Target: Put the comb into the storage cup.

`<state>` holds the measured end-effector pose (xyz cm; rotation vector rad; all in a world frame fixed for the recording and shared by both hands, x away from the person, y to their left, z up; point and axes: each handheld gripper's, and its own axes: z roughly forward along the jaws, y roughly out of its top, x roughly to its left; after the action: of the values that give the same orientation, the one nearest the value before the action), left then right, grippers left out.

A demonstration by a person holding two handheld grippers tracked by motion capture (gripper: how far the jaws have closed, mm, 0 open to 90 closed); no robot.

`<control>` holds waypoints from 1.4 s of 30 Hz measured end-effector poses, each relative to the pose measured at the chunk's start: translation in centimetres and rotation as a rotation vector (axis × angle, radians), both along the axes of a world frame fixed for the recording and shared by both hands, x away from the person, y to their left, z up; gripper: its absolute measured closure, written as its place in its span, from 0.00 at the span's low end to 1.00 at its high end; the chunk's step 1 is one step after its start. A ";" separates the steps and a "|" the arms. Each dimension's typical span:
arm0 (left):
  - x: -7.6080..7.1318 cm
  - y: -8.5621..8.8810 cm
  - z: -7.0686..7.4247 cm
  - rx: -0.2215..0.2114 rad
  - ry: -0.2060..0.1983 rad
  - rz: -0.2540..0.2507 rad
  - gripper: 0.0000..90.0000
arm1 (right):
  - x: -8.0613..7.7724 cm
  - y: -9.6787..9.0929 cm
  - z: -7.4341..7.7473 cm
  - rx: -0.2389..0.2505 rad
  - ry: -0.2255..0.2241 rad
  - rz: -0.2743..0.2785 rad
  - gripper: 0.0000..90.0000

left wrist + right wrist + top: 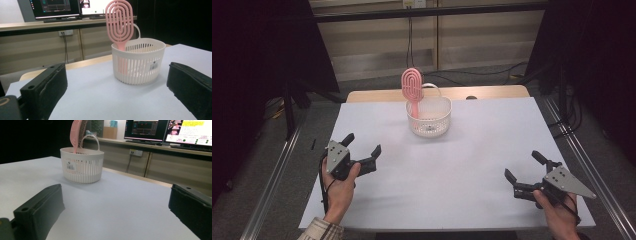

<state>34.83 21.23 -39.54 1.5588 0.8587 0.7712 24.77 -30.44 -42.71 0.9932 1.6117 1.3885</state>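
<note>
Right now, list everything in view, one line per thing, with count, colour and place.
basket: one, white, slotted walls, far middle of the table
hairbrush: one, pink, standing upright in the basket, head above the rim
table: one, white top
monitors: at least two, dark frames, lit, on the counter behind the table
left gripper: one, black, jaws open, near left of the table, holding nothing
right gripper: one, black, jaws open, near right of the table, holding nothing
hands: two, one holding each gripper
</note>
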 end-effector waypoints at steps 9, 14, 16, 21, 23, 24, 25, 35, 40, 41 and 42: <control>-1.0 0.0 -0.5 -0.018 0.009 -0.006 0.03 | 0.0 0.0 0.0 0.000 0.000 0.000 0.00; -1.4 0.1 -0.7 -0.016 0.006 0.000 0.02 | 0.0 0.0 0.0 0.002 -0.002 -0.003 0.00; -1.7 0.1 -0.7 -0.007 0.004 -0.011 0.02 | 0.0 0.0 0.0 0.001 -0.001 -0.001 0.00; -2.5 0.2 -1.2 0.001 0.016 -0.034 0.02 | 0.0 0.0 0.0 0.000 0.000 -0.001 0.00; -2.6 0.2 -1.2 0.007 0.013 -0.038 0.02 | 0.0 0.0 0.0 0.001 0.001 -0.001 0.00; -2.8 0.2 -1.3 0.002 0.017 -0.042 0.02 | 0.0 0.0 0.0 0.000 0.001 -0.001 0.00; -2.9 0.2 -1.4 0.005 0.018 -0.043 0.02 | 0.0 0.0 0.0 0.000 0.001 -0.001 0.00; -4.0 0.0 -1.7 0.014 0.033 -0.061 0.02 | -0.1 -0.1 0.0 0.000 0.002 -0.006 0.00; -4.3 0.4 -2.1 -0.014 0.030 -0.028 0.02 | -0.2 -0.1 0.0 0.001 0.000 -0.005 0.00; -4.3 0.5 -2.3 -0.012 0.034 -0.025 0.02 | -0.2 -0.1 0.0 0.000 -0.002 -0.006 0.00; -4.3 0.6 -2.3 -0.004 0.032 -0.026 0.02 | -0.2 -0.1 0.0 0.001 -0.002 -0.006 0.00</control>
<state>30.49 21.80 -41.81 1.5799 0.8608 0.7271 24.58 -30.52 -42.67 0.9965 1.6056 1.3853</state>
